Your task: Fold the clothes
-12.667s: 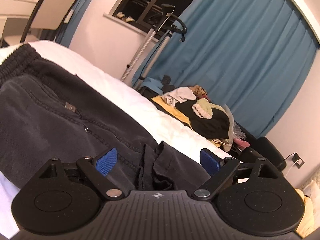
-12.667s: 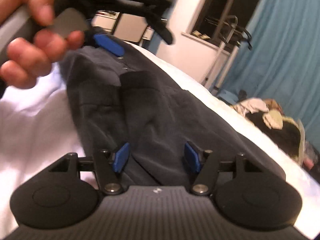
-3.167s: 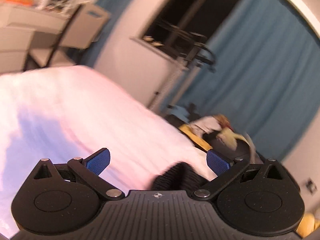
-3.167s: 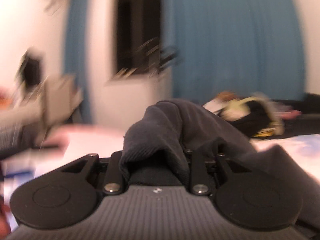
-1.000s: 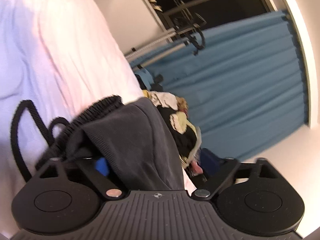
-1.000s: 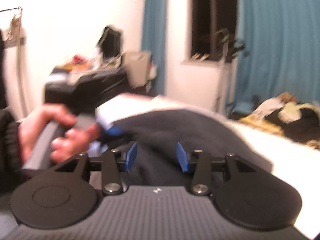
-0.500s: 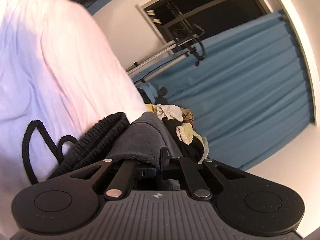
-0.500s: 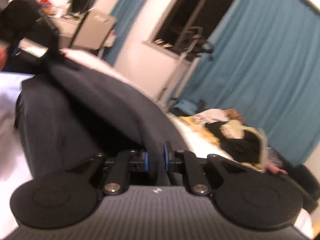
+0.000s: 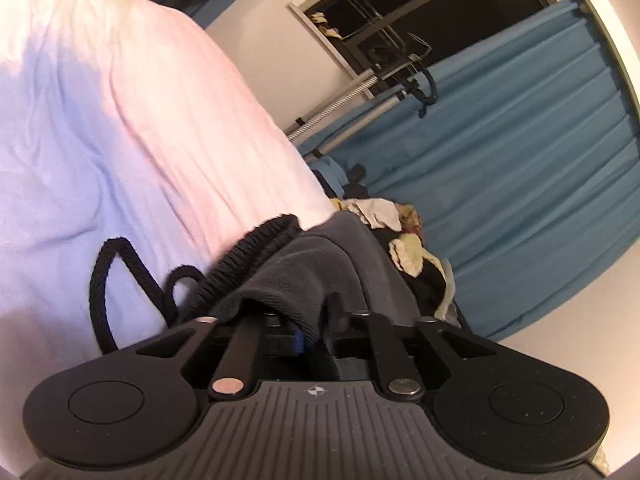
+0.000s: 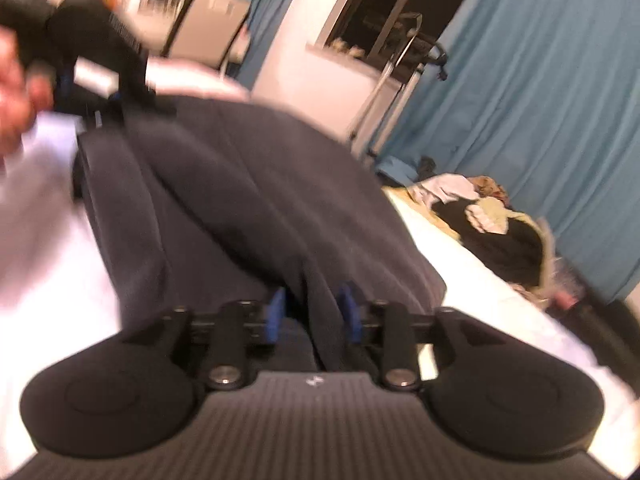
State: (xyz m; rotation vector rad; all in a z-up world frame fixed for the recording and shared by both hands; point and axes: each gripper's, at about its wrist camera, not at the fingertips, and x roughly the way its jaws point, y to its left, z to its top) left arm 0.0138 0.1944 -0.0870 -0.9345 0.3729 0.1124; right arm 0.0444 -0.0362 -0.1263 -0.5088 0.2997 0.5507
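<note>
Lower centre of the left wrist view: left tongs (image 9: 316, 336) just been opening, dark trousers (image 9: 320, 264) draped over them, one blue pad peeking out beneath; grip or no grip, cannot tell. Black drawstring (image 9: 120, 280) looped on the white bed (image 9: 100, 120) at left. Lower centre of the right wrist view: right tongs (image 10: 312, 312) just been opening, partly apart, a trouser fold between the blue pads, contact unclear. Trousers (image 10: 240, 200) spread across the bed (image 10: 48, 240). Upper left, blurred: a hand (image 10: 16, 92). Right, beyond: clothes pile (image 10: 492, 216), blue curtain (image 10: 540, 100).
</note>
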